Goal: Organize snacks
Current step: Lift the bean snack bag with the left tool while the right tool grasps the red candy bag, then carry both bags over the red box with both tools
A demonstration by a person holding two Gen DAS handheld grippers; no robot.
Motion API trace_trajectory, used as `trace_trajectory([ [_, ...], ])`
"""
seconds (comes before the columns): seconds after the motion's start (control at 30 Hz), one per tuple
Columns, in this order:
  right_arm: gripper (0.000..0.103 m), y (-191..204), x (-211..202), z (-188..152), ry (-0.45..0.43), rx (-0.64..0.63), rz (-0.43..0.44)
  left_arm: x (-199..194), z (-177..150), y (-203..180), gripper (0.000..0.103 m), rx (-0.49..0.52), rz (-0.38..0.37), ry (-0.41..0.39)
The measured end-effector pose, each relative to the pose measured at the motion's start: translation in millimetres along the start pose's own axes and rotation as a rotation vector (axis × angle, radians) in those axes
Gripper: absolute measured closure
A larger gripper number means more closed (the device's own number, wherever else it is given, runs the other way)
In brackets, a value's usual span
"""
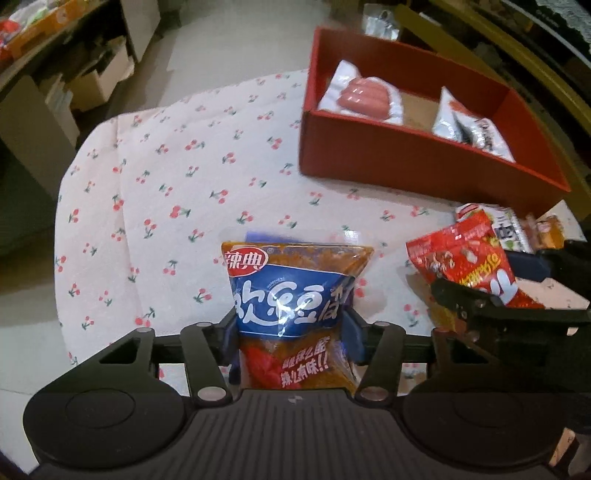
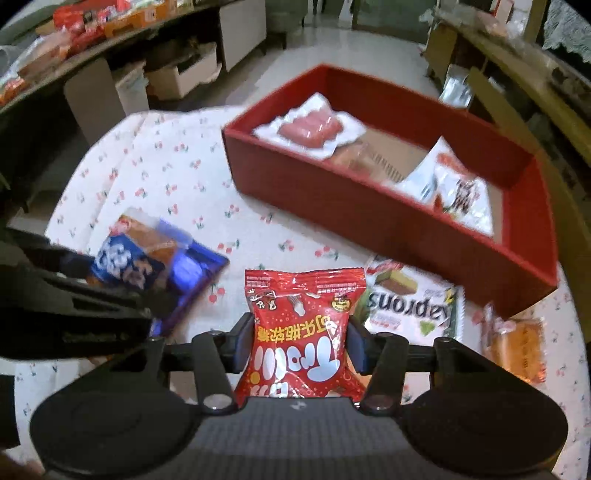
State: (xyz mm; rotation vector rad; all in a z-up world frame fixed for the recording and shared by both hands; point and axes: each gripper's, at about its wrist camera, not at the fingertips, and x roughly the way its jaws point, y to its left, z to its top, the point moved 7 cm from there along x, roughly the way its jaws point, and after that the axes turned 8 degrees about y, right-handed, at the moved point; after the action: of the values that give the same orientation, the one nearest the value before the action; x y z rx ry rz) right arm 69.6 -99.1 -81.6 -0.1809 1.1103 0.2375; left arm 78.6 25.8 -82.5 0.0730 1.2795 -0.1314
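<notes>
Both tongs grip a packet: our left gripper (image 1: pixel 291 328) pinches the blue bag (image 1: pixel 295 291), our right gripper (image 2: pixel 299 341) the red bag (image 2: pixel 301 332). We judge the red box (image 1: pixel 424 166) the goal; it lies ahead and to the right of both, long axis slanting away rightward, the right hand nearer.

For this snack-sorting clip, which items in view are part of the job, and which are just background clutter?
Part of the job:
- blue and orange snack bag, gripped by the left gripper
- red candy bag, gripped by the right gripper
- red box with sausage pack inside
- wafer pack on the cloth

Just lying about:
- cardboard boxes on the floor
- cluttered shelf
</notes>
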Motion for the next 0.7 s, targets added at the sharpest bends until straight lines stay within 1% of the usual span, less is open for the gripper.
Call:
trace_trajectory([
  [0.23, 0.052, -8, -16, 10, -0.055, 0.024, -0.004, -10, 11, -9, 0.043, -0.001, -0.030, -0.034],
  [0.7, 0.053, -35, -32, 23, -0.119, 0.071, -0.051, -20, 40, -31, 0.044, 0.026, -0.036, -0.090],
])
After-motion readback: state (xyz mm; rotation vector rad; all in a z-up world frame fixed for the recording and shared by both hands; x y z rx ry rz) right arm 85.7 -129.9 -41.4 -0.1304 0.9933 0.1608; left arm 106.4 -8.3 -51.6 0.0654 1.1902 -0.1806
